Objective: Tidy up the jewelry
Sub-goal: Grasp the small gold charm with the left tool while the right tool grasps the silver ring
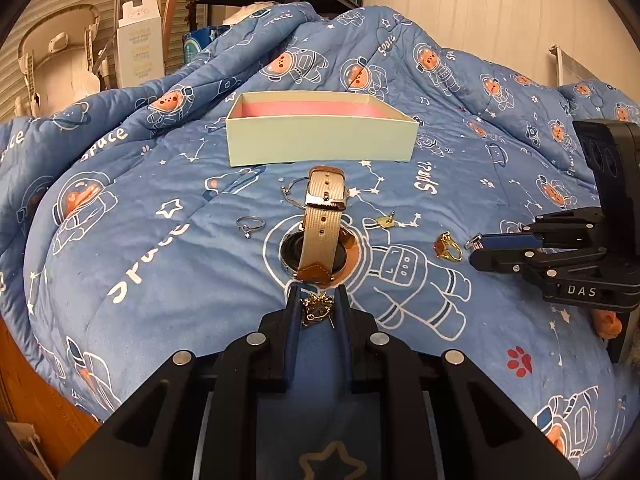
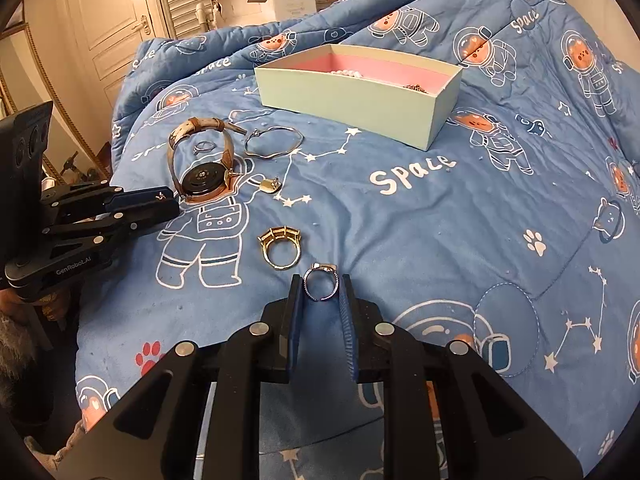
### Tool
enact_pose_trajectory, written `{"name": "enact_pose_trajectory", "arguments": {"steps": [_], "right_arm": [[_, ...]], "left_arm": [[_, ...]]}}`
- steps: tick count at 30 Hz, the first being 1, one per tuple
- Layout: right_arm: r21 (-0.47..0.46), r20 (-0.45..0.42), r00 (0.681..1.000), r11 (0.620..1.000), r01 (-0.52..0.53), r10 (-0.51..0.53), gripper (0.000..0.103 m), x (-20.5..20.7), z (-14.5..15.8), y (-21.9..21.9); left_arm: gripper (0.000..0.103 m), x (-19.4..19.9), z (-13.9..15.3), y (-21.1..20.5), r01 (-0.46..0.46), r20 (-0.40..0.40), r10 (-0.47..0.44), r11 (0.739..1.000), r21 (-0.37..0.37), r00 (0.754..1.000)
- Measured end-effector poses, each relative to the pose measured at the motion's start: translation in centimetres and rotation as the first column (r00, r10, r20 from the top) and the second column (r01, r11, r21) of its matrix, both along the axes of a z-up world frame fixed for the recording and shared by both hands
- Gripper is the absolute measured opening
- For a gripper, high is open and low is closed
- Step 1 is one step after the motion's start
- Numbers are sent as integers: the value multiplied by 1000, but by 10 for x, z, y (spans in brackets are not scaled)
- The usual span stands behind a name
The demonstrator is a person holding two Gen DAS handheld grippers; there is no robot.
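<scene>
A pale green box [image 1: 320,142] with a pink lining sits on the blue quilt; in the right wrist view the box [image 2: 352,98] holds pearls and a dark chain. My left gripper [image 1: 318,300] is shut on a gold earring [image 1: 317,309], just short of a beige-strap watch [image 1: 322,220]. My right gripper [image 2: 321,286] is shut on a silver ring [image 2: 321,285]. A gold ring [image 2: 280,249] lies just ahead-left of it. A silver bangle [image 2: 274,142], a thin silver ring [image 1: 250,225] and a gold stud earring [image 2: 270,185] lie near the watch [image 2: 204,164].
The blue space-print quilt [image 2: 420,220] is rumpled and rises behind the box. A shelf, a white carton [image 1: 140,48] and a baby chair stand beyond the bed at left. A door [image 2: 100,20] shows at far left in the right wrist view.
</scene>
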State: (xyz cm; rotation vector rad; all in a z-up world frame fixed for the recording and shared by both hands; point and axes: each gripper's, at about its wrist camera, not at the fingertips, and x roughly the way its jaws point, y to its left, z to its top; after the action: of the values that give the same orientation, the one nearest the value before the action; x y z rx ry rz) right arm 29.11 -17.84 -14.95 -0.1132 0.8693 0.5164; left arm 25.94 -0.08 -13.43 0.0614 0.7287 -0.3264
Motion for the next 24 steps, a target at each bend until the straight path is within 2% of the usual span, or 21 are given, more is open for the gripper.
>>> {"name": "enact_pose_trajectory", "arguments": {"steps": [13, 24], "right_arm": [[20, 1, 1000, 999, 28, -28, 19, -14, 8, -6], [117, 66, 998, 993, 17, -25, 19, -11, 50, -3]], "left_arm": [[16, -16, 10, 6, -29, -42, 25, 996, -90, 999], [16, -11, 52, 1, 0, 25, 3, 994, -105, 1000]]}}
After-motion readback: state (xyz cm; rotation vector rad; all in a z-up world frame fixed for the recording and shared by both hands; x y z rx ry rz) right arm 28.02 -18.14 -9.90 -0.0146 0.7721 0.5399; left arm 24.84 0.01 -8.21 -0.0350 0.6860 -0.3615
